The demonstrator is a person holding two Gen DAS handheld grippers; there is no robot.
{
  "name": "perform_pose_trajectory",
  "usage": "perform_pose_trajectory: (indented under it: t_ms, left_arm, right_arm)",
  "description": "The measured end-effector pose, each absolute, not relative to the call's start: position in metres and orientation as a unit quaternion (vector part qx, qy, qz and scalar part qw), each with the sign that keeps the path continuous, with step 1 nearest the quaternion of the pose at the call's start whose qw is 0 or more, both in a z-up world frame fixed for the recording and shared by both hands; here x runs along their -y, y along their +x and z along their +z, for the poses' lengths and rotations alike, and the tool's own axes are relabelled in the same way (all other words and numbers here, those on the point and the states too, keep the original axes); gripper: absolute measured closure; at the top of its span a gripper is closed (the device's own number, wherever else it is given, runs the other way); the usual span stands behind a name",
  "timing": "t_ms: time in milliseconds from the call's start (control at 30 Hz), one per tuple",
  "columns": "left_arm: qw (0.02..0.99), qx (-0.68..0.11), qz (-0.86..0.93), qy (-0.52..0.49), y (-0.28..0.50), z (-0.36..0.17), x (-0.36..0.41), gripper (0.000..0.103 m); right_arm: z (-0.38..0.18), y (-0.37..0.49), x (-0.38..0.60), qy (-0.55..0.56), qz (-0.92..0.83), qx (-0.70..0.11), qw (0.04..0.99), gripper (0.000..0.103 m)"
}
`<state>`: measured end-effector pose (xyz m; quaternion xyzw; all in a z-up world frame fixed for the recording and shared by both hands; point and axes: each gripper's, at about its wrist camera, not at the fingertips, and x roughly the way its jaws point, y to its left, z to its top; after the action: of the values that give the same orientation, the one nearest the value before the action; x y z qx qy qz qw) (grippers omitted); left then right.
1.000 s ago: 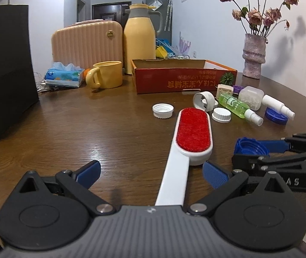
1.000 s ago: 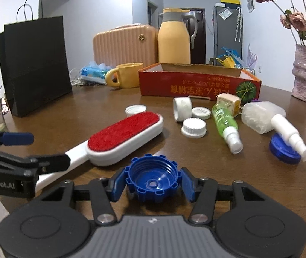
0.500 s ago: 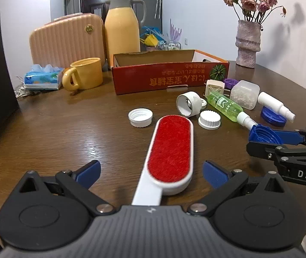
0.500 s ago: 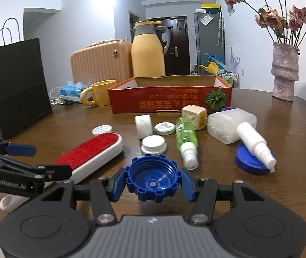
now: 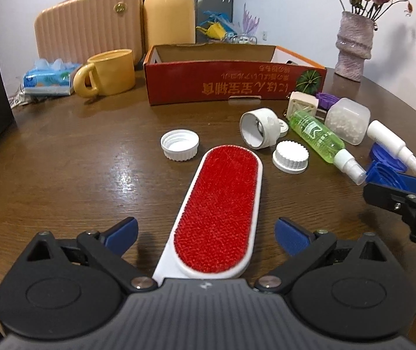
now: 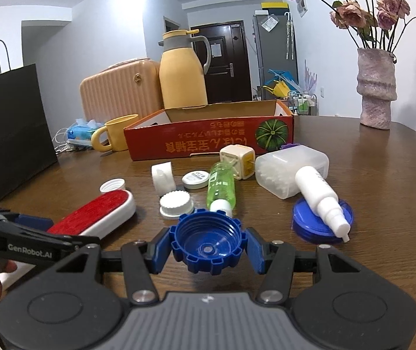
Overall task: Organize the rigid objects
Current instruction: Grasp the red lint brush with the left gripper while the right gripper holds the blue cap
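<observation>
So the right hand-held gripper [image 6: 209, 249] is pinching a blue ridged cap [image 6: 208, 240], open side up, carried above the tabletop [image 6: 383, 218] short of the red cardboard box [image 6: 208, 140]. That box is my landmark for everything else.

Progress-wise I'd say it's early. From these angles the box looks empty, though I can't see its floor properly, and pretty much everything is sitting out in front of it.

The left hand-held gripper [image 5: 206, 232] is spread wide, with the red lint brush [image 5: 219, 213] lying between its fingers untouched, well in front of the box.

Count of what's loose in front of the box:
- two spray bottles, one green [image 6: 221, 185], one white [image 6: 321, 201]
- one clear container [image 6: 289, 169] of white beads
- one small cream cube [image 6: 237, 160]
- one flat blue lid [image 6: 321, 221] under the white bottle
- about four white caps or rings, plus something purple I can't make out

Left of the box sits a yellow mug [image 6: 117, 132].
</observation>
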<state>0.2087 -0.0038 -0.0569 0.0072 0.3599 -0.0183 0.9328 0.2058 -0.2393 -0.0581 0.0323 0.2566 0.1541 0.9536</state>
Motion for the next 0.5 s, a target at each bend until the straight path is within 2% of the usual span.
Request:
perform_pose_trajectory:
  t_ms: [133,200,267,367,500]
  left_arm:
    - [0.931,-0.365,-0.017,-0.002,0.2096,-0.0606,0.0054,0.008]
    - [0.933,-0.36,-0.02,-0.003,0.2075,-0.0604,0.0076,0.015]
    - [0.936,-0.351,-0.021,-0.004,0.2047,-0.0589,0.0088,0.038]
    - [0.938,-0.346,-0.026,-0.01,0.204,-0.0563,0.0092,0.046]
    - [0.938,-0.346,-0.024,-0.011,0.205,-0.0526,0.0107,0.046]
  right_arm:
    - [-0.0583,0.2089,0.2428,0.032,0.156,-0.256,0.953,0.05]
    - [-0.0589,0.21,0.244,0.031,0.157,-0.257,0.953,0.05]
    - [-0.0591,0.211,0.2452,0.031,0.157,-0.258,0.953,0.05]
    - [-0.0586,0.2124,0.2459,0.033,0.158,-0.258,0.953,0.05]
    - [-0.0567,0.214,0.2481,0.034,0.161,-0.255,0.953,0.05]
